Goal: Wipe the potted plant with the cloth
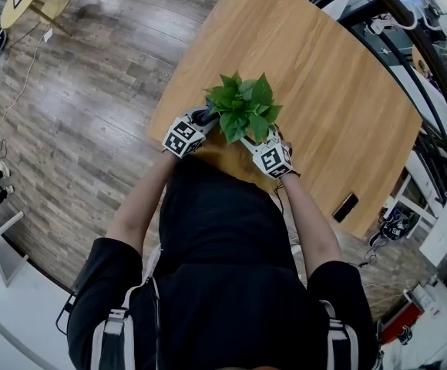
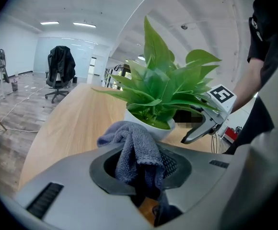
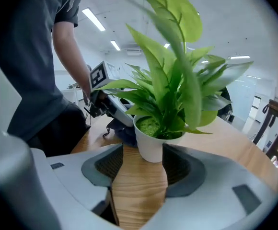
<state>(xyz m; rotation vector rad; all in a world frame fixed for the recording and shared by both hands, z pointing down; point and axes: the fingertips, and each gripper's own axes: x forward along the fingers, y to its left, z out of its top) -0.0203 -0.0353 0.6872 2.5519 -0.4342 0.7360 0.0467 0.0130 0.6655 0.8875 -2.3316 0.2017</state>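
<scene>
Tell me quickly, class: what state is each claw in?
Left claw: shut on the grey cloth.
Right claw: open, white pot between its tips.

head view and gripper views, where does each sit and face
Head view: on the person's head, facing steeply down at the table; arms and torso show.
Left gripper view: rides the left gripper, looking along jaws shut on the cloth.
Right gripper view: rides the right gripper, looking along open jaws.
Shared: the gripper views face each other across the potted plant.
</scene>
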